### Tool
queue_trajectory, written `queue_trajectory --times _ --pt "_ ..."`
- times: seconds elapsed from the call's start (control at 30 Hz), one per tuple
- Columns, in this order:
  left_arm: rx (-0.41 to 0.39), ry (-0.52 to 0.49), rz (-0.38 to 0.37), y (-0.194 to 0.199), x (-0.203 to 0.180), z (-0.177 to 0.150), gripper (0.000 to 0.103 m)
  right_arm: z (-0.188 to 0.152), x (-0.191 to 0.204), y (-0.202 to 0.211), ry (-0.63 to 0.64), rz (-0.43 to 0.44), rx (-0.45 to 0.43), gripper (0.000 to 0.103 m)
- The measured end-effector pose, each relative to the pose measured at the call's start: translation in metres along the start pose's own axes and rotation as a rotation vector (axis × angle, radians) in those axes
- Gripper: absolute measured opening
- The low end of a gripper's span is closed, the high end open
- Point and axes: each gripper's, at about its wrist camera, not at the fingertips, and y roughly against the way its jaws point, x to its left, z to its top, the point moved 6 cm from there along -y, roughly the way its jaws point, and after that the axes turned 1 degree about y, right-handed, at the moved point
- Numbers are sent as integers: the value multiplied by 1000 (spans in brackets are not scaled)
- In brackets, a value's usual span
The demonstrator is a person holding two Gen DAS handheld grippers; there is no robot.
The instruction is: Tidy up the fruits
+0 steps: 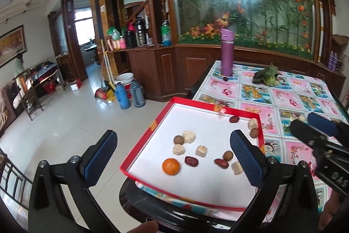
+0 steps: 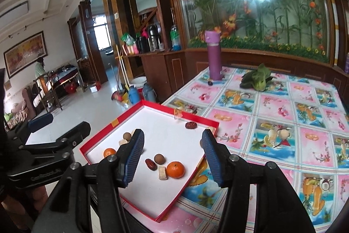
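Note:
A red-rimmed tray (image 1: pixel 141 143) (image 2: pixel 96 137) with a white floor lies at the table's near left corner. Scattered in it are a tangerine (image 1: pixel 171 166) (image 2: pixel 109 152), red dates (image 1: pixel 191 161), brown longans (image 1: pixel 178 139) and beige chunks (image 1: pixel 189 137). The right wrist view shows a second tangerine (image 2: pixel 175 169) beside a date (image 2: pixel 151 164), a longan (image 2: pixel 159 158) and a chunk (image 2: pixel 162 173). My left gripper (image 1: pixel 174 155) hangs open over the tray's near edge. Above the tray's right part, my right gripper (image 2: pixel 172 156) (image 1: pixel 309 123) is open too. Neither holds anything.
The table (image 1: pixel 283 102) (image 2: pixel 283 123) wears a pink and blue patterned cloth. At its far side stand a purple bottle (image 1: pixel 226 51) (image 2: pixel 213 58) and a leafy green vegetable (image 1: pixel 267 76) (image 2: pixel 257 79). Left of the tray is open floor with thermos flasks (image 1: pixel 123 97).

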Motion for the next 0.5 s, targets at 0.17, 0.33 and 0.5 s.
queue_trajectory --times 0.17,0.33,0.5 --pt "3 7 33 8 5 -2 103 0 9 15 31 -8 -35 58" --pt "-11 16 32 21 7 -4 103 2 14 26 43 -7 -57 60" --pt "-15 25 16 31 7 -5 103 2 14 33 48 -11 -75 61"
